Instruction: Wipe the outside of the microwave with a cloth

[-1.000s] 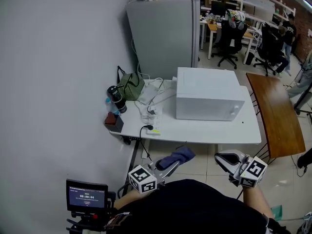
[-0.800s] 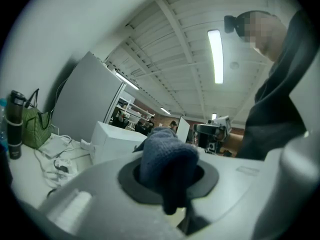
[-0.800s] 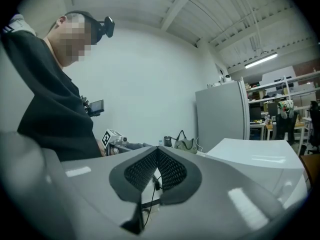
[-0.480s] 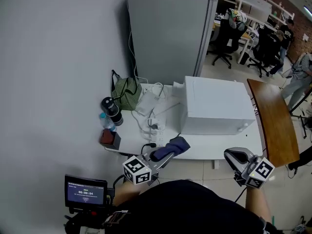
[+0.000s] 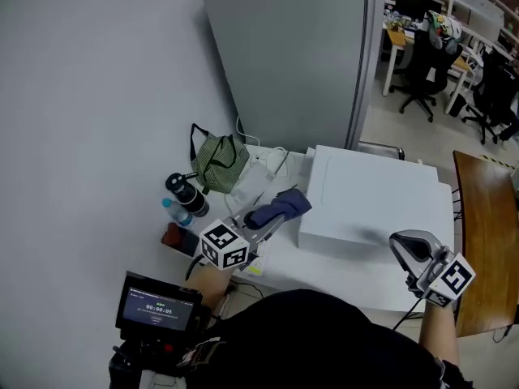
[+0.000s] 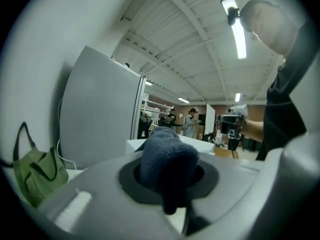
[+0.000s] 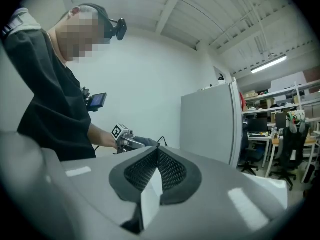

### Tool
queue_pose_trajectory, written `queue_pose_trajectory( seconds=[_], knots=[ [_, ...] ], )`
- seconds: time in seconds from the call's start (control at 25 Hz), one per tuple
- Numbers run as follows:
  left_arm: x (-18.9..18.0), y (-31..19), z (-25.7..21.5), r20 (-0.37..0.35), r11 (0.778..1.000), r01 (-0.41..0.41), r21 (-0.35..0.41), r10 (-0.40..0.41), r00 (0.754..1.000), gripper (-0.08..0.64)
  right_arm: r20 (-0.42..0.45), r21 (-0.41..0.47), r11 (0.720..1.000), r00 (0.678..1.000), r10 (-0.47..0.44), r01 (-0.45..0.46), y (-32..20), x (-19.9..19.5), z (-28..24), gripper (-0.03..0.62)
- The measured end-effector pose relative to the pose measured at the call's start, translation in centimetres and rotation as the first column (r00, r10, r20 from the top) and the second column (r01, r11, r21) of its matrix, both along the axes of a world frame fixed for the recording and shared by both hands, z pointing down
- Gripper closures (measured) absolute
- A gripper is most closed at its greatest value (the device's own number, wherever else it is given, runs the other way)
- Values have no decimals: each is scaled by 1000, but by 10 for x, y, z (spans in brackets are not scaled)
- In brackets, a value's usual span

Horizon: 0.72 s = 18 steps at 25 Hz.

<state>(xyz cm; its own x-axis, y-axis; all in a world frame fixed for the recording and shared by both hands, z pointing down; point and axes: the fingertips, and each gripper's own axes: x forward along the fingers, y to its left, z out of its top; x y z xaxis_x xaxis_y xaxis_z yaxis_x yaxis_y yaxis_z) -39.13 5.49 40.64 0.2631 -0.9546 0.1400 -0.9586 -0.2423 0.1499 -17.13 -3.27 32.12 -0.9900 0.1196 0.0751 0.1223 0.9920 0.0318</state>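
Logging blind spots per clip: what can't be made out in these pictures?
1. Whether the dark blue cloth touches the white box-shaped microwave: unclear in head view; cloth fills left gripper view.
2. Black monitor: text too small, head view.
3. Small red object: unidentifiably small, head view.

Head cam steep down on microwave [image 5: 381,205]; claw cams low, both see cabinet [image 5: 300,63].
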Motion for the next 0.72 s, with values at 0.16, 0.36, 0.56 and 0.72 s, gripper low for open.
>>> queue_pose_trajectory(
  seconds=[0.16, 0.36, 0.56, 0.72],
  knots=[
    [-32, -52, -17, 73, 998, 48, -45, -45, 996, 502, 12, 2, 1000, 1000, -4, 4, -45, 1, -14, 586],
    [-79, -111, 14, 204, 995, -1, -100, 21, 979, 502, -51, -10, 997, 996, 76, -77, -74, -4, 10, 586],
    [-117, -156, 78, 444, 969, -148, -199, 224, 868, 502, -123, -14, 979, 972, 201, -204, -58, -18, 1, 586],
    [-110, -178, 119, 525, 911, -318, -262, 411, 745, 502, -235, 13, 959, 932, 277, -282, -43, -19, 11, 586]
  ],
)
